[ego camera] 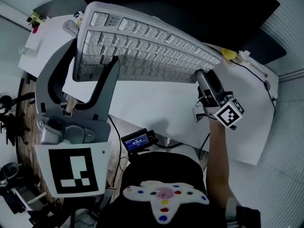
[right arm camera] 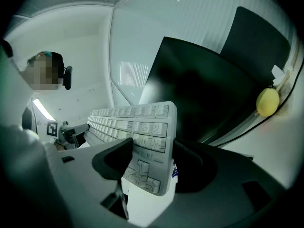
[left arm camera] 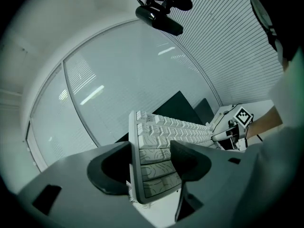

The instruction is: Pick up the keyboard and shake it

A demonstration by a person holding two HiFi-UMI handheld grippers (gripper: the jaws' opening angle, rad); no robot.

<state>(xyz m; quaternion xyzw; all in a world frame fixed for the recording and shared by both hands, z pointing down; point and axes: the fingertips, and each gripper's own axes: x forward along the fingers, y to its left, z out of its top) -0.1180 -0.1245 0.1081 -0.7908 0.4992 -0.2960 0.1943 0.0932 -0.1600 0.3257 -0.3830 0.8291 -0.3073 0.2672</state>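
One keyboard (ego camera: 147,51). Two tools: the left tool (ego camera: 95,53) and the right tool (ego camera: 203,80). Two marker cubes, one to each tool: the left cube (ego camera: 71,170) and the right cube (ego camera: 229,113). One dark monitor (ego camera: 190,8). One small yellow object (ego camera: 229,54). One small device with a lit screen (ego camera: 137,140). One black cable (ego camera: 266,87). One white surface (ego camera: 156,108).

The dark monitor (ego camera: 190,4) runs off the head view's edge at twelve o'clock. Near six o'clock, a small screen (ego camera: 137,140) shows figures too tiny to read. The keyboard (ego camera: 147,51) hides the right hand-held gripper's (ego camera: 198,76) far jaw.
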